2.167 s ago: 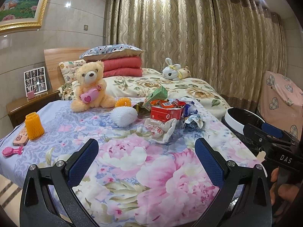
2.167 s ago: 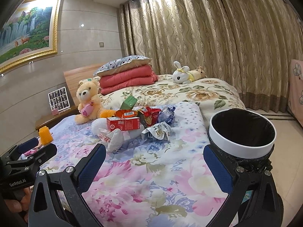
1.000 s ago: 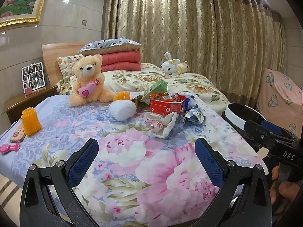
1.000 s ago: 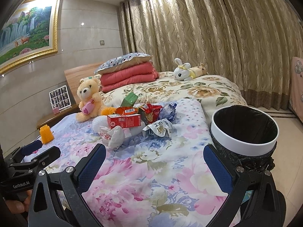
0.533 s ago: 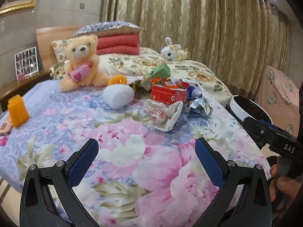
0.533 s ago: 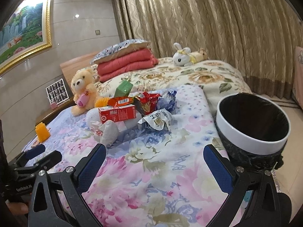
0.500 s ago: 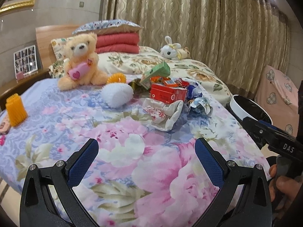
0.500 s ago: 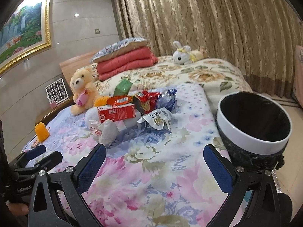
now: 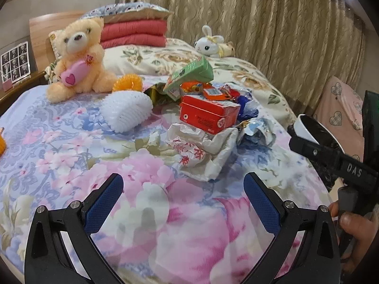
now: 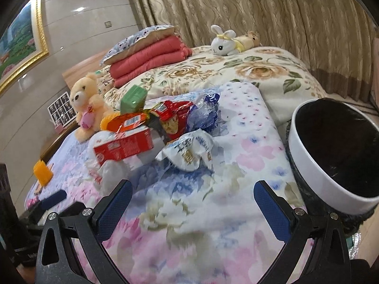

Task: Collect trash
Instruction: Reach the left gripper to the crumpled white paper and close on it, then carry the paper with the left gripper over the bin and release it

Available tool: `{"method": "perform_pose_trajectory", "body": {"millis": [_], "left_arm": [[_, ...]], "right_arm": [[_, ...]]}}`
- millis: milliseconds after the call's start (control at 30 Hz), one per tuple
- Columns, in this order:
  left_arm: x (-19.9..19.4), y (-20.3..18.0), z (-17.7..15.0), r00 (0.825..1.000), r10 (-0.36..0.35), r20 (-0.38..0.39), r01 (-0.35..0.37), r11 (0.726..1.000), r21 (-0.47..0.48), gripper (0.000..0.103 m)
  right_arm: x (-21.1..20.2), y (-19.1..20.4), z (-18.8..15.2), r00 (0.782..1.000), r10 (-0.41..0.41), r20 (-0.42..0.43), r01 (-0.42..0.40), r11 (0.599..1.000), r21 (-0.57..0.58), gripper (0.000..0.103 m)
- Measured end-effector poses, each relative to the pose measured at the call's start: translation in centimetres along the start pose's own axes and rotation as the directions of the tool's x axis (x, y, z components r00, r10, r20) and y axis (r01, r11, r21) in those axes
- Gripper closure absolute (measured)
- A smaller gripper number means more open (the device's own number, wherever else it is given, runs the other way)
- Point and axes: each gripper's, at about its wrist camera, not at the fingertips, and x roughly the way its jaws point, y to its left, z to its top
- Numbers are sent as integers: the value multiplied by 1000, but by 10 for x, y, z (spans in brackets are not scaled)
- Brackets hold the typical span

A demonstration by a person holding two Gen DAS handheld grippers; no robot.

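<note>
**Trash pile untouched, bin waiting empty-looking at the bedside**

Trash sits heaped in the middle of the floral bedspread [image 9: 71, 142], and from where I stand none of it has gone anywhere yet. The pile holds a red carton [image 9: 208, 116], a green carton [image 9: 189, 77] tipped up behind it, an orange snack packet [image 10: 129, 120], a red snack bag [image 10: 170, 116], a crumpled blue wrapper [image 10: 203, 113], a white-and-blue wrapper [image 10: 189, 151] and a crumpled white plastic bag [image 9: 201, 149] spilling toward the near edge. A white foam fruit net [image 9: 125, 110] lies just beside the heap; an orange one [image 9: 128, 82] rests near the teddy bear [image 9: 78, 56].

The white-rimmed bin [image 10: 331, 146], lined in black, stands off the right side of the bed, close to the pile. Its inside shows only dark liner, though I cannot see to the bottom.

The left gripper [image 9: 183, 189] hovers low over the bedspread with its jaws wide apart, nothing between them, the white bag nearest ahead. The right gripper [image 10: 191, 196] is likewise spread and empty, pointing at the white-and-blue wrapper, with the bin at its right.

By my reckoning the job is at its very start: every piece has still to be picked up and dropped in the bin. The plush toys look like keepers, not rubbish.
</note>
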Motion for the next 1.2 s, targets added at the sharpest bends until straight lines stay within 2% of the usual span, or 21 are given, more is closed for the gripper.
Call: {"method": "perform_pose_trajectory", "body": {"millis": [233,400,433,467,500,533,567,633,667,833,1200], "left_arm": [[21,-2,12,999,-29,-44,28,1000,-8,2],[32,-4,17,995,-52,-79,51,999,-9,17],[35,-6,17,994,-59,-91,59,998,0,24],[37,-7,18,993,-64,-101,66,998,8,35],[40,-10,17,991,-72,-112,74,997,19,41],[43,-12,16,989,-80,-124,84,996,29,54],[43,-14,16,988,-82,-130,88,995,38,63],[42,-15,14,988,-86,-125,92,995,47,69],[40,-16,14,988,-93,-119,100,994,49,73],[32,-17,6,985,-120,-123,126,991,43,80],[13,-52,-5,969,-213,-124,226,969,102,81]], "right_arm": [[32,-3,18,997,-9,-72,8,1000,-4,7],[53,-5,23,992,12,-122,-12,1000,4,18],[55,-5,23,992,15,-128,-14,1000,8,21],[58,-5,24,991,19,-133,-18,1000,12,25],[61,-6,24,990,29,-139,-27,999,17,28],[63,-6,24,988,41,-146,-38,999,19,39],[65,-6,24,986,55,-158,-52,998,22,54],[67,-5,22,982,72,-172,-68,997,25,73],[66,-5,21,983,79,-169,-76,997,26,76],[50,-6,15,984,104,-142,-101,995,27,88],[3,-27,1,990,107,-89,-101,993,64,99]]}}
